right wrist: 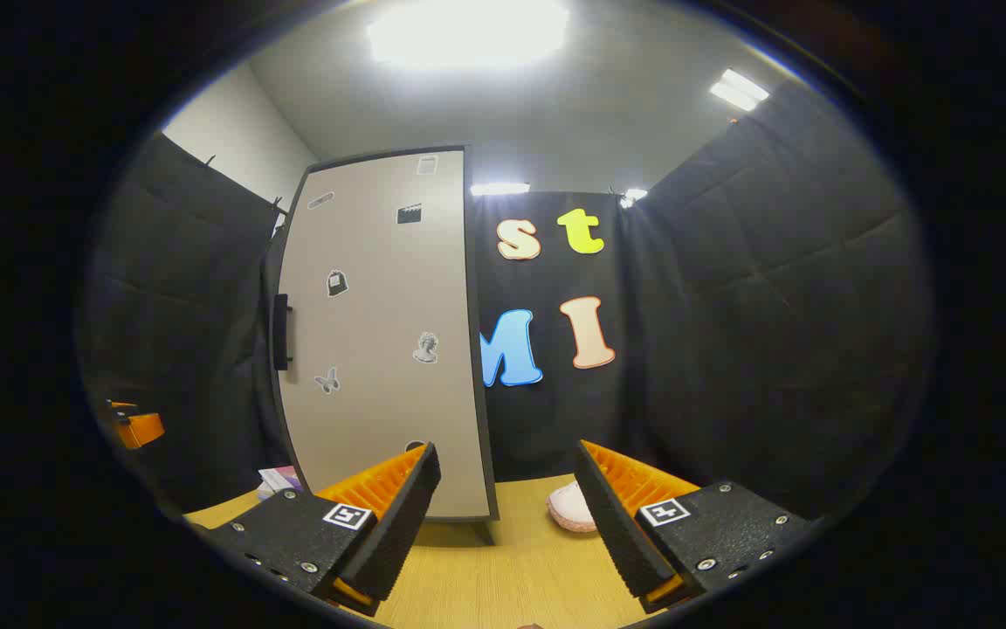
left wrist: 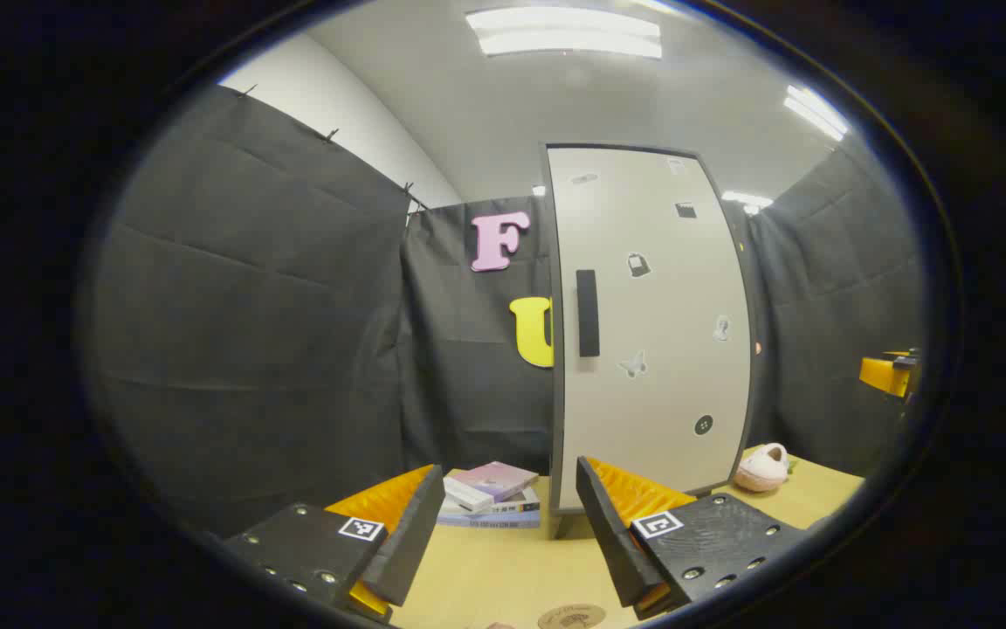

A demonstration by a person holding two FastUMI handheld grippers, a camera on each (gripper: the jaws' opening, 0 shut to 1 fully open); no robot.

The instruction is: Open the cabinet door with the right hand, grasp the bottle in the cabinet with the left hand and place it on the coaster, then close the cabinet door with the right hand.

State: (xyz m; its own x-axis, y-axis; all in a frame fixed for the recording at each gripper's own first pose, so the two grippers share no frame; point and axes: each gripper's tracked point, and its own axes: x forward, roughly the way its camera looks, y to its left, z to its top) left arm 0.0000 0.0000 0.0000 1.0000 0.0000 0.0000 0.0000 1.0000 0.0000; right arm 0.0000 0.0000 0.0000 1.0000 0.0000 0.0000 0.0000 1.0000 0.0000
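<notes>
I see one tall cabinet (left wrist: 651, 323) standing on the wooden table (left wrist: 503, 568), its single door (right wrist: 381, 341) shut, flat and smooth with rounded corners, pale grey inside a dark frame. In the left gripper view I count one dark, upright bar handle (left wrist: 588, 313) near the door's left edge, plus several small stickers scattered over the panel. The bottle is hidden from me behind that closed door. The table top is a light wood grain, matte and bare in front of me. My left gripper (left wrist: 503, 533) hangs low over the table facing the cabinet, its two ribbed fingers spread wide and gripping nothing. My right gripper (right wrist: 507, 515) does the same on the other side, fingers parted, nothing between them. To the left of the cabinet base I see one small stack of books (left wrist: 490, 496), about three flat volumes with a pinkish cover on top. To the right lies one soft, fuzzy pink slipper (left wrist: 762, 468), rounded like a shell. At the near table edge sits one round, flat brown coaster (left wrist: 571, 617), partly cut off.
</notes>
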